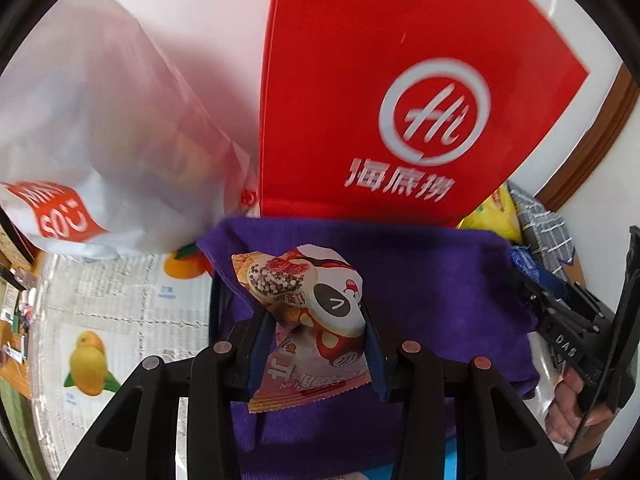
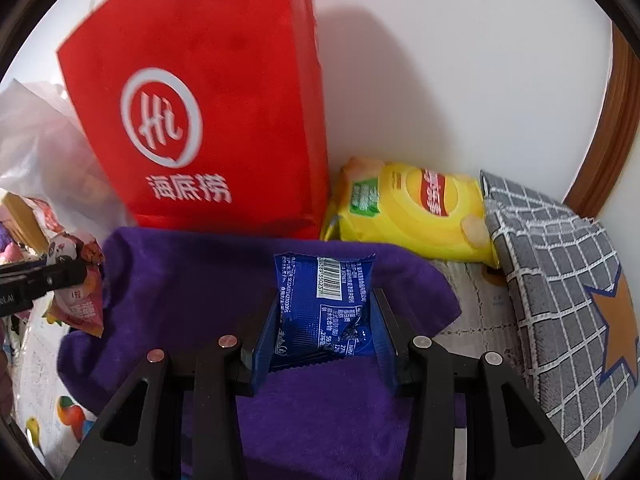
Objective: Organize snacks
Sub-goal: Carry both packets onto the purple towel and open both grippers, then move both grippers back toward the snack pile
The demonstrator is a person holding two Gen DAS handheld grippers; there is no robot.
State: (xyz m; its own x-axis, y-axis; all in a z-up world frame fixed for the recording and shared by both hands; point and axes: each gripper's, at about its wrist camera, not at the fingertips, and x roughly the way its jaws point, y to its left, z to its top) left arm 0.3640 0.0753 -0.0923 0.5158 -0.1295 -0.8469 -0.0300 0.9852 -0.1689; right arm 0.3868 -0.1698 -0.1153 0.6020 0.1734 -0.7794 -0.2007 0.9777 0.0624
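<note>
My left gripper is shut on a pink and white snack packet with a cartoon face, held above a purple cloth. My right gripper is shut on a blue snack packet with a barcode, also above the purple cloth. In the right wrist view the left gripper and its pink packet show at the left edge. In the left wrist view the right gripper's body shows at the right edge.
A tall red paper bag with a white logo stands behind the cloth against a white wall. A yellow chips bag lies to its right, next to a grey checked cloth. A white plastic bag stands at the left on a fruit-print table cover.
</note>
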